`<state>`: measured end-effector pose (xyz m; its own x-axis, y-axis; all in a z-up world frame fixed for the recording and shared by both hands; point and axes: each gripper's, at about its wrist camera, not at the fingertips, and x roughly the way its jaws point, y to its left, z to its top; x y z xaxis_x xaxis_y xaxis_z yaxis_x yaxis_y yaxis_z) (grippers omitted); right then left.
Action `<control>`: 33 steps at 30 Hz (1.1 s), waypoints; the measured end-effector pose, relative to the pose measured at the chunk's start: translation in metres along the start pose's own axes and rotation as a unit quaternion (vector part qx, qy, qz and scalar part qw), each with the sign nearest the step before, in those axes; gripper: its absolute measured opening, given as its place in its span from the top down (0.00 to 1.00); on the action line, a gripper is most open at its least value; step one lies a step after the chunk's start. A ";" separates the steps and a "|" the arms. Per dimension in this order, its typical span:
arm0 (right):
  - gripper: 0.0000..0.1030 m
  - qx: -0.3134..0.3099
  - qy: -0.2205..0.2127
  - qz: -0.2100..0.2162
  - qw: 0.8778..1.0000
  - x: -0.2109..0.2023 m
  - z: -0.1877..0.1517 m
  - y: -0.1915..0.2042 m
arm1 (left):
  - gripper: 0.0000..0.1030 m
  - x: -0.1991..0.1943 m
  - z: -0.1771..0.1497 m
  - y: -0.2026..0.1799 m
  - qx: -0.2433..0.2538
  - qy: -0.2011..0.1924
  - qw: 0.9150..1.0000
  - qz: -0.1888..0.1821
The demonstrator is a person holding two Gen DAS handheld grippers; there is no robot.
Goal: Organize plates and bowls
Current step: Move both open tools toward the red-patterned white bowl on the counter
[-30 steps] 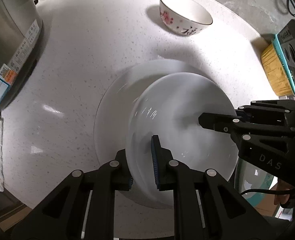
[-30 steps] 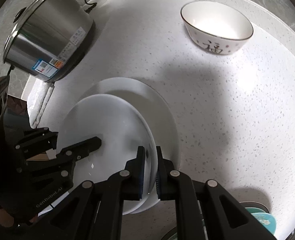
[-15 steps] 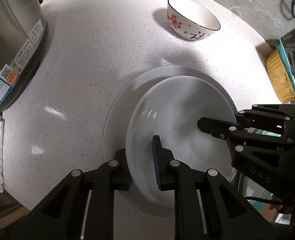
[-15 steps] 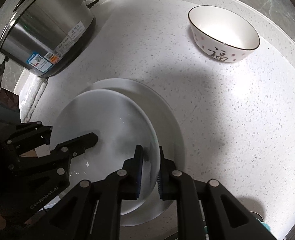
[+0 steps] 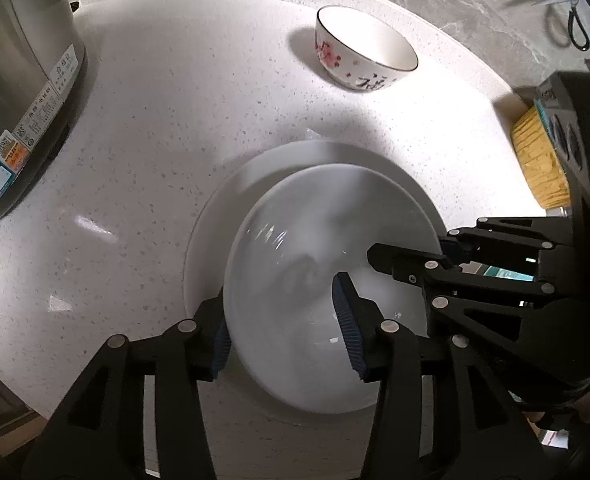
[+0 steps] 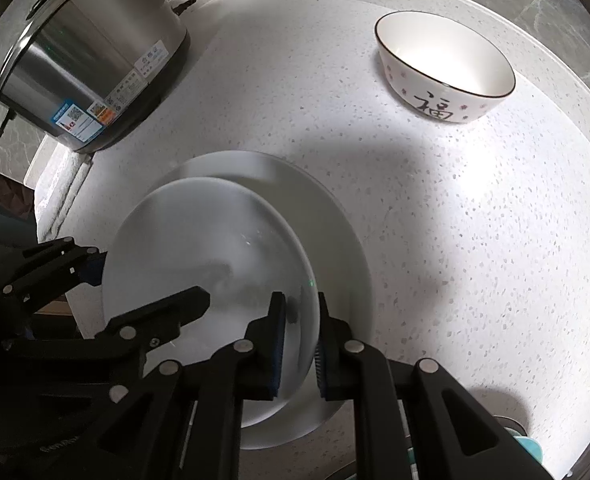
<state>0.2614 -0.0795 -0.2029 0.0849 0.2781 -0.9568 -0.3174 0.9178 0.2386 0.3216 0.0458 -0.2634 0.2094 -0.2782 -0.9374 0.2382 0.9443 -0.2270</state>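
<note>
Both wrist views close, angled down from opposite sides; share stacked plates, bowl.

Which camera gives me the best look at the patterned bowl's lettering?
The right wrist view: the patterned bowl faces it, black character fully readable. In the left wrist view the patterned bowl shows mostly red flowers, the character partly cut off.

We see the smaller white plate lying on the larger white plate near the front edge of the speckled white stone countertop, with our left gripper straddling its near-left rim and our right gripper straddling its right rim. Behind them to the right stands the white ceramic bowl with the flower pattern, well apart. To the left at the back sits the steel rice cooker, and a yellow-bristled brush lies at the right edge.
</note>
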 end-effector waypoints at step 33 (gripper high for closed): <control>0.49 0.186 -0.098 0.020 0.977 -0.059 0.120 -0.173 | 0.34 0.046 0.235 -0.035 0.097 0.001 0.995 0.017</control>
<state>0.4243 -0.2207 -0.1682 0.2702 0.3319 -0.9038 0.0381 0.9343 0.3545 0.5459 -0.0414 -0.2368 0.2185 -0.2451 -0.9446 0.4092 0.9017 -0.1393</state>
